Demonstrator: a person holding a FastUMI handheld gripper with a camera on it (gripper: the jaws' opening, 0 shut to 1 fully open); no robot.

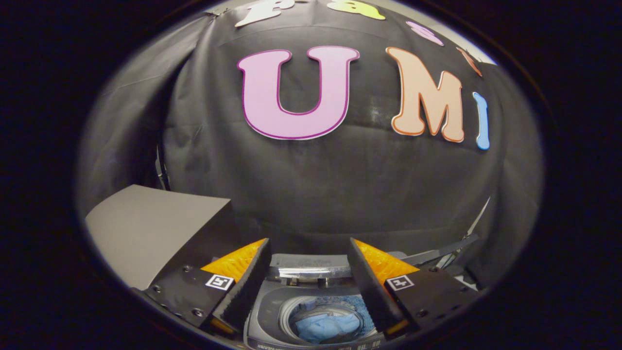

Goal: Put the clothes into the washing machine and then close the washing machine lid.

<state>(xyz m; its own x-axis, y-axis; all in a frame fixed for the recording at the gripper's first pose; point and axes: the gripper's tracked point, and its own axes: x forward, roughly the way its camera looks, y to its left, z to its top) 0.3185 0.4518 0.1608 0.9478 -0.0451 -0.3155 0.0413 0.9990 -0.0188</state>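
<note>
Gripper view: claw spread wide (empty) above washing machine holding blue clothes.

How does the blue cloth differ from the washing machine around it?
The blue cloth is soft, crumpled and lies inside the drum; the washing machine is grey, rigid and stands with its lid up. The cloth is small; the machine encloses it. Both sit below the hand-held gripper, whose fingers are spread open, holding nothing.

Grey box left, against black cloth wall.
</note>
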